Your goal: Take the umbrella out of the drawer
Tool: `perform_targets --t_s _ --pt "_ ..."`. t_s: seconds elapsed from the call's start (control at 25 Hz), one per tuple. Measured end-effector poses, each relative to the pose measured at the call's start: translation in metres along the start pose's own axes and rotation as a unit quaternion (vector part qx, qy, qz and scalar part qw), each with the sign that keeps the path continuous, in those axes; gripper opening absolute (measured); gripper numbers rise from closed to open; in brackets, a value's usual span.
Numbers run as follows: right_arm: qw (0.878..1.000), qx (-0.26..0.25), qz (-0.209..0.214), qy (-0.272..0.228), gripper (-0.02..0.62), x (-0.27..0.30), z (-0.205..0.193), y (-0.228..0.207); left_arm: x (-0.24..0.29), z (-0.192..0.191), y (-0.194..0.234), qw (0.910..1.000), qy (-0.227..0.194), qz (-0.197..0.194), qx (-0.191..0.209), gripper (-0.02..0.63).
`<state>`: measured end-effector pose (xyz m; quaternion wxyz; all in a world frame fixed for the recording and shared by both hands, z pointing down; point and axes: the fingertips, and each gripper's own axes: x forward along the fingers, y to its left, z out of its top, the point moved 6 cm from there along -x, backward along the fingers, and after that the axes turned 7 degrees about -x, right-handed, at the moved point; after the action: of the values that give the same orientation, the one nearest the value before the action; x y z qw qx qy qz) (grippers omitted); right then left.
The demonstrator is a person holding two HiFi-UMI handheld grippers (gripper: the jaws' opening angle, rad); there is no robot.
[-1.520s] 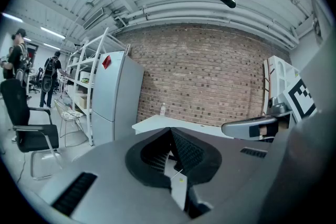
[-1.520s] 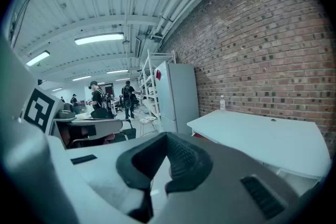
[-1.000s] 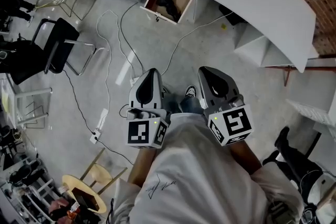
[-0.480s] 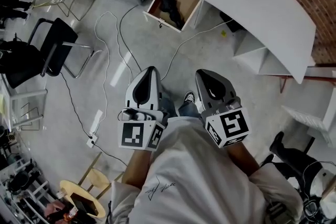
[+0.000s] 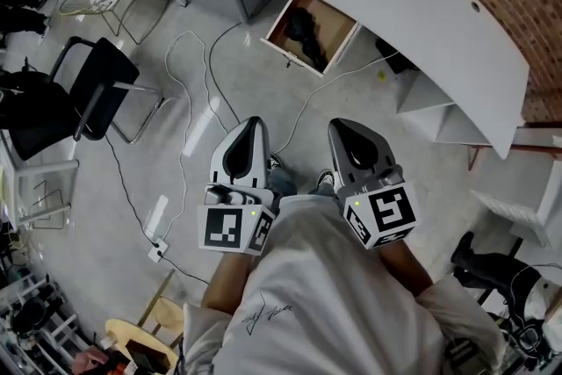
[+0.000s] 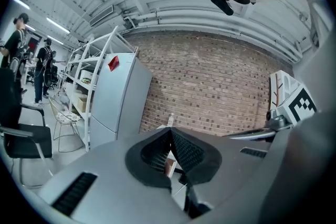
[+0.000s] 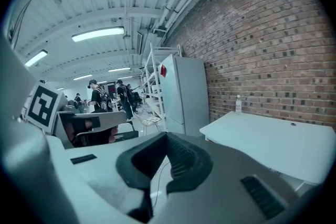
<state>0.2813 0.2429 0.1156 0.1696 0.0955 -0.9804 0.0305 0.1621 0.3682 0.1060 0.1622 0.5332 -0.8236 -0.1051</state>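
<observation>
The 2 grippers, left point(image 5: 252, 124) and right point(image 5: 343, 126), were clenched on nothing at centre frame. The dark umbrella point(image 5: 306, 26) lay in the open drawer point(image 5: 337, 22) under the desk point(image 5: 413, 4), upper centre, well apart from them.

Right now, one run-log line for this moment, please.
drawer: open | umbrella: inside, untouched | left hand-held gripper: shut, empty | right hand-held gripper: shut, empty
</observation>
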Motion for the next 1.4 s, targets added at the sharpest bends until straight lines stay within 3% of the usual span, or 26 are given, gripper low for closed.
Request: perform_targets --t_s 0.4,0.88,1.4 --pt "0.999 0.001 -0.043 -0.012 0.006 0.041 0.026 0.04 -0.007 0.025 0.07 0.9994 0.011 -0.025 0.02 0.017" --pt "0.997 -0.003 -0.078 -0.002 0.006 0.073 0.034 0.05 0.01 0.031 0.11 0.9986 0.026 -0.039 0.026 0.017" --pt "0.993 0.033 -0.117 0.012 0.008 0.126 0.033 -0.007 0.105 0.045 0.113 0.9934 0.047 -0.098 0.039 0.017"
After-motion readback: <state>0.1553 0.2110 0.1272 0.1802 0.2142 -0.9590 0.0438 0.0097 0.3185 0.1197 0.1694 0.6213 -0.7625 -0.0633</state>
